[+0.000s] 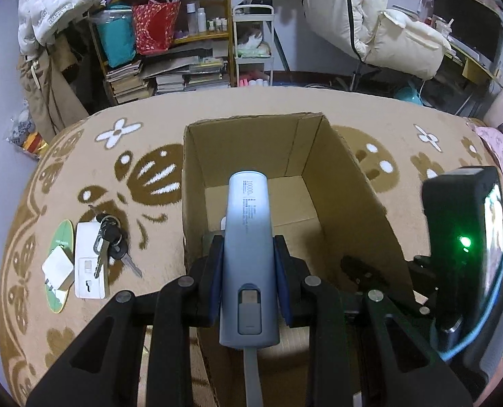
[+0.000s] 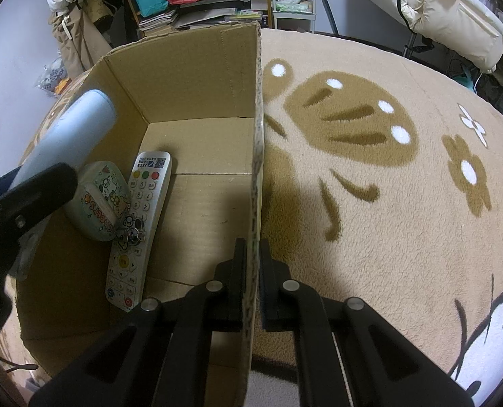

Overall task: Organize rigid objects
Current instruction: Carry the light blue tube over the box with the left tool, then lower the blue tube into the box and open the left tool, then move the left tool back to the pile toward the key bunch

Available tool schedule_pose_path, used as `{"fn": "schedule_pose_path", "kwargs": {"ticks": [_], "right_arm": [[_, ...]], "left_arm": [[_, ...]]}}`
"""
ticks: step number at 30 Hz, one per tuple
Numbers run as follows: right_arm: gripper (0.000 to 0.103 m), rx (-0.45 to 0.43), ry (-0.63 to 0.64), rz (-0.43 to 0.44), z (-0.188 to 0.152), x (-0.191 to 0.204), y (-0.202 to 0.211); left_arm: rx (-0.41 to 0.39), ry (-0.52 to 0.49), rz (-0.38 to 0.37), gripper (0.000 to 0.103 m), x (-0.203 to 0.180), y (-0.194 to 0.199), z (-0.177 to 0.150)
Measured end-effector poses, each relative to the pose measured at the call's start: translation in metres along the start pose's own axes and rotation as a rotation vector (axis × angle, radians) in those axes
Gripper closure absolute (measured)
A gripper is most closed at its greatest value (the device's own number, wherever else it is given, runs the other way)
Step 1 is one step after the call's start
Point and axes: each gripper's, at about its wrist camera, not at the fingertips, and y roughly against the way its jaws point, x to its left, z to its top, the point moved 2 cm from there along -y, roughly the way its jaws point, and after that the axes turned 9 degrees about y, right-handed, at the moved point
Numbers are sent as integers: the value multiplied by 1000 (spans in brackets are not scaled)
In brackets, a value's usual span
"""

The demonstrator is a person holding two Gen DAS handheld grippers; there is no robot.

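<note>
The open brown cardboard box (image 1: 251,183) at frame centre is pinched at its right wall by the right hand-held gripper (image 2: 251,281). The pale blue cylindrical power bank (image 1: 248,257), clamped in the left hand-held gripper (image 1: 249,271), is held above the box; it should be lowered beside the white remote control (image 2: 139,227) before release. A beige butterfly-patterned blanket (image 1: 92,183) is underneath; cluttered shelves (image 1: 163,34) stand upper left.

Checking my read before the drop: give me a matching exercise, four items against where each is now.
1. power bank
2. remote control
3. bunch of keys
4. box wall

A. lying inside the cardboard box
B. on the blanket, left of the box
C. clamped by the right gripper
D. held by the left gripper over the box

Pairs: 1-D, 2-A, 3-B, 4-C
</note>
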Motion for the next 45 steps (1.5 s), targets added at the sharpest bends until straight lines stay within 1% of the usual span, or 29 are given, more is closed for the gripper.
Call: {"fn": "schedule_pose_path", "kwargs": {"ticks": [5, 7, 11, 14, 16, 20, 23, 24, 25, 27, 29, 31, 32, 33, 34, 38, 45], "right_arm": [[96, 0, 0, 0, 0, 0, 0], [96, 0, 0, 0, 0, 0, 0], [96, 0, 4, -5, 0, 0, 0], [95, -1, 1, 4, 0, 0, 0], [95, 0, 2, 2, 0, 0, 0], [95, 6, -4, 10, 1, -2, -1], [95, 10, -7, 9, 1, -3, -2], [95, 10, -6, 7, 1, -3, -2], [95, 9, -5, 6, 2, -3, -2], [95, 9, -5, 8, 2, -3, -3], [95, 10, -6, 9, 2, -3, -3], [95, 9, -5, 9, 2, -3, -2], [95, 9, -6, 9, 2, -3, -2], [95, 9, -6, 9, 2, -3, -2], [95, 10, -6, 9, 2, -3, -2], [95, 9, -5, 9, 2, -3, -2], [95, 10, -5, 9, 2, -3, -3]], "left_arm": [[16, 29, -10, 77, 6, -9, 4], [21, 33, 3, 77, 9, -12, 4], [25, 23, -1, 77, 8, -13, 4], [-15, 7, 2, 75, 5, -6, 6], [-39, 15, 15, 75, 8, 0, 10], [-35, 58, 15, 75, 20, 6, 14], [-42, 99, 17, 72, 31, 11, 17], [-49, 105, 23, 67, 34, 13, 18], [-59, 111, 31, 55, 38, 16, 19], [-86, 118, 50, 44, 44, 23, 21], [-94, 119, 76, 37, 50, 27, 22], [-93, 128, 102, 16, 57, 28, 24], [-93, 131, 113, 12, 60, 28, 24], [-89, 131, 124, 6, 64, 28, 24], [-88, 130, 139, 3, 68, 27, 24], [-104, 139, 200, 1, 87, 25, 24], [-48, 166, 235, 1, 120, 5, 23]]}}
